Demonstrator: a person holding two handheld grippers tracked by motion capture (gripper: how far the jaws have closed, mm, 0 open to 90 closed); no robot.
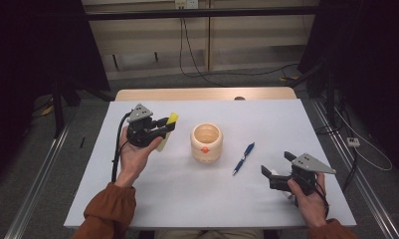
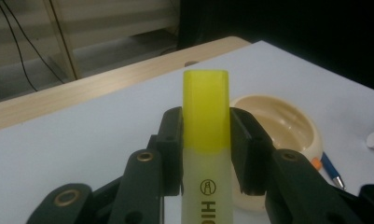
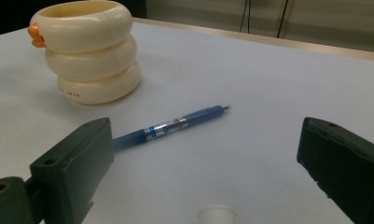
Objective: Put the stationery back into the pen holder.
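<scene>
A yellow highlighter (image 1: 167, 128) with a bright yellow cap (image 2: 206, 109) is clamped in my left gripper (image 1: 163, 127), lifted above the table left of a cream ringed cup (image 1: 206, 143). In the left gripper view both black pads (image 2: 171, 149) press on the highlighter's sides, and the cup's (image 2: 278, 128) open mouth lies just beyond to the right. A blue pen (image 1: 243, 158) lies flat right of the cup. My right gripper (image 1: 277, 167) rests low at the table's right front, open, its jaws wide apart with the pen (image 3: 175, 126) and the cup (image 3: 89, 51) ahead of them.
The white table (image 1: 187, 199) ends in a wooden strip (image 1: 202, 94) at the far edge. A small white object (image 3: 216, 215) lies just under my right gripper. Cables trail over the floor beyond the table, and dark stands rise at both sides.
</scene>
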